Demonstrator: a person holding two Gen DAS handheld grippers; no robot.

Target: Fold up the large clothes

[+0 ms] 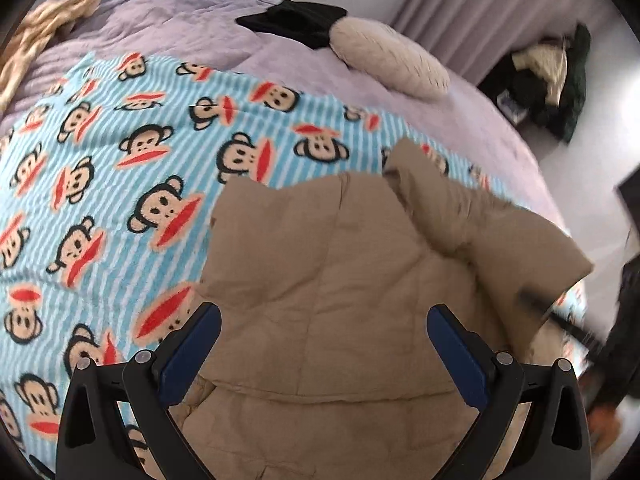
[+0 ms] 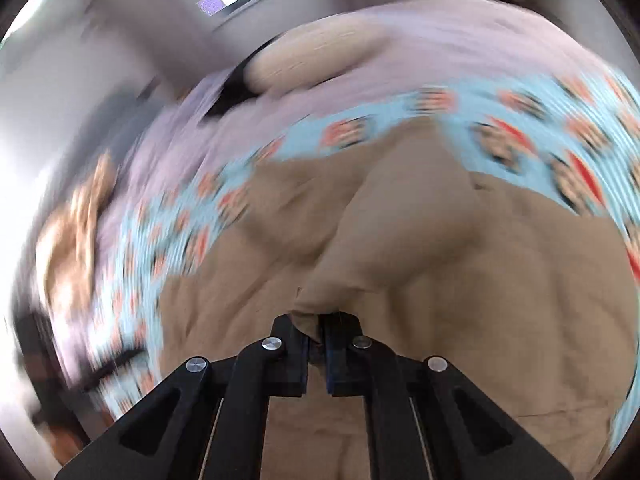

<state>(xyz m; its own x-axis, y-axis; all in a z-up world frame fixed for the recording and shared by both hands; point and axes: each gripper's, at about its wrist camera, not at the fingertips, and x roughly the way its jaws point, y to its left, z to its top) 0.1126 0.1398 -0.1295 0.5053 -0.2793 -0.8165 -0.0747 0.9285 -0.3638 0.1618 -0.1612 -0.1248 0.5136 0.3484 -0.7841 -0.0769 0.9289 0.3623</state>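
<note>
A tan quilted jacket (image 1: 340, 280) was spread on a blue striped monkey-print blanket (image 1: 120, 168) laid over a lilac bedspread (image 1: 168, 20). A raised fold of the jacket (image 2: 400, 240) was pinched between the closed jaws of the right gripper (image 2: 318, 332). The left gripper (image 1: 324, 332) was held wide apart above the jacket, with nothing grasped. A pale cushion (image 1: 392, 58) and a black garment (image 1: 296, 24) were seen farther up the bed.

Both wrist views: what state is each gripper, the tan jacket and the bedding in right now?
Left gripper: open, above the jacket.
Right gripper: shut on a fold.
Tan quilted jacket: lying partly folded, one flap lifted.
Monkey-print striped blanket: spread flat under the jacket.
</note>
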